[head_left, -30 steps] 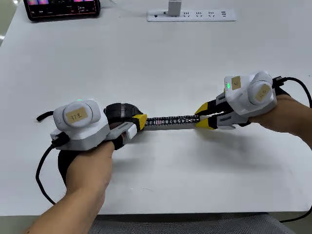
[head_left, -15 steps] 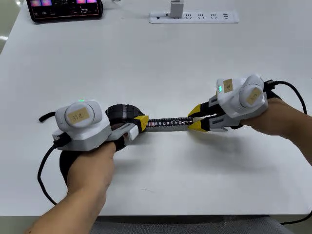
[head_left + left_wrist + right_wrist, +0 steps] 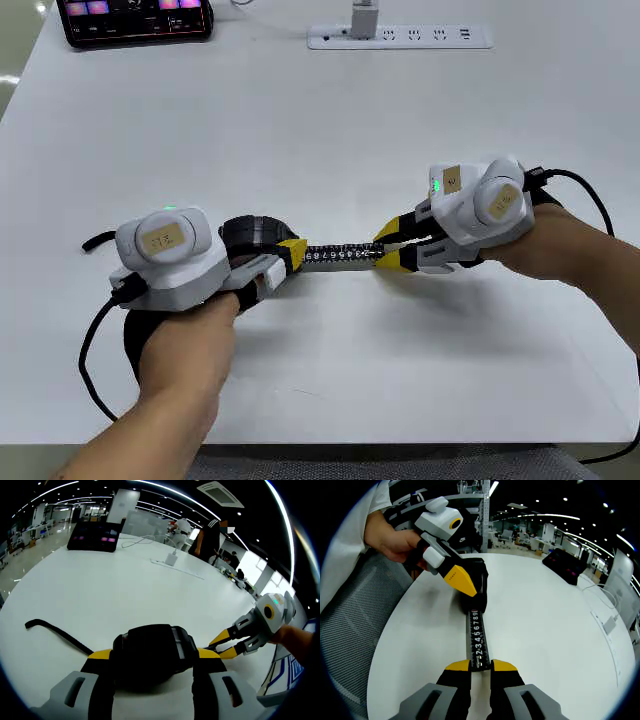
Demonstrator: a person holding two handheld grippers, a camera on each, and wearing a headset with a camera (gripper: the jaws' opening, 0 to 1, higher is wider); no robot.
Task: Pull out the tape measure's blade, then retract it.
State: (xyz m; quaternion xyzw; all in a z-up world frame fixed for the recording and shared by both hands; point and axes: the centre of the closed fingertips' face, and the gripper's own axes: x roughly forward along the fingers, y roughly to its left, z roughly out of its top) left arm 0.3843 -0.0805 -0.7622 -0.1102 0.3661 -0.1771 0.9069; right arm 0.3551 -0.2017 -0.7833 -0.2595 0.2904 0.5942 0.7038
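**Head view.** The white tabletop (image 3: 300, 130) carried a power strip (image 3: 400, 37) and a dark screen (image 3: 135, 18) at its far edge. The left hand-held gripper (image 3: 275, 262) clamped the tape measure (image 3: 255, 232), and the right hand-held gripper (image 3: 392, 250) pinched the short drawn-out blade (image 3: 340, 255).

**Left gripper view.** The black case sat between the jaws, with people (image 3: 180, 527) standing in a lit hall beyond.

**Right gripper view.** The jaws met on the blade's tip above the tabletop, and a mesh seat (image 3: 350, 645) stood beside it.

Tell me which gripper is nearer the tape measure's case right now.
Left. The left gripper is clamped on the case, a jaw on either side. The right gripper pinches the tip of the blade, apart from the case by the drawn-out length.
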